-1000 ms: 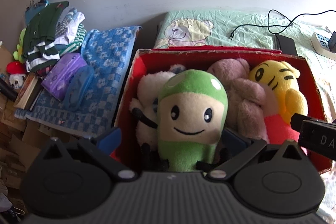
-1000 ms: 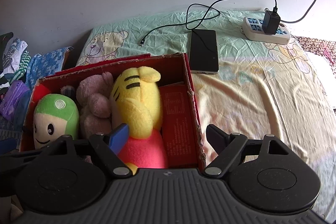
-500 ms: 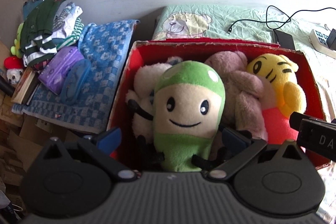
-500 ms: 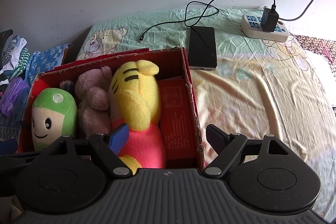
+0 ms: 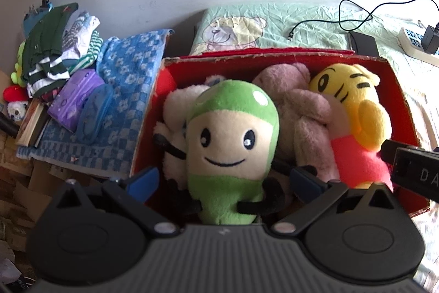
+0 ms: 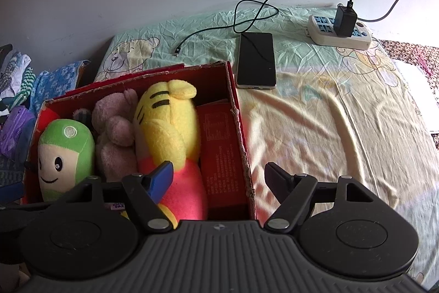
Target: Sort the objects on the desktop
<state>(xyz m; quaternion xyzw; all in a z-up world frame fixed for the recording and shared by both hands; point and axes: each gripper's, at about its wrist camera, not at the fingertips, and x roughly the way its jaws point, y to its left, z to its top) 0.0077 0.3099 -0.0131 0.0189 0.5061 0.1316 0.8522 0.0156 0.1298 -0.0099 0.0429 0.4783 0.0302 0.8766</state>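
Bedding covers the whole work surface: a pale green and cream sheet point(image 6: 329, 111) under a bare white wall. On it stands the red box point(image 6: 241, 128), and the sorting looks largely done, since four soft toys already sit packed inside: a white plush point(image 5: 175, 111) at the left end, the green plush point(image 5: 233, 139) in front of it, a pink bear point(image 5: 299, 111) in the middle, and the yellow plush point(image 6: 167, 125) beside a free strip of red floor at the right wall. Still outside the box are a phone point(image 6: 256, 59), a power strip point(image 6: 340, 32) with its charger, and a loose black cable point(image 6: 255, 15), all on the sheet behind the box; whether these count as things to sort, I cannot say.

Open room lies to the right, where the sheet is bare. To the left a blue towel point(image 5: 120, 89) and a pile of clothes point(image 5: 52, 45) crowd the edge.

Over the green plush, the left gripper point(image 5: 223, 179) has its jaws apart, astride the toy's lower body without pressing it. At the box's right wall, the right gripper point(image 6: 219, 177) has its jaws wide but just narrowing, one inside by the yellow plush and one outside, gripping nothing.
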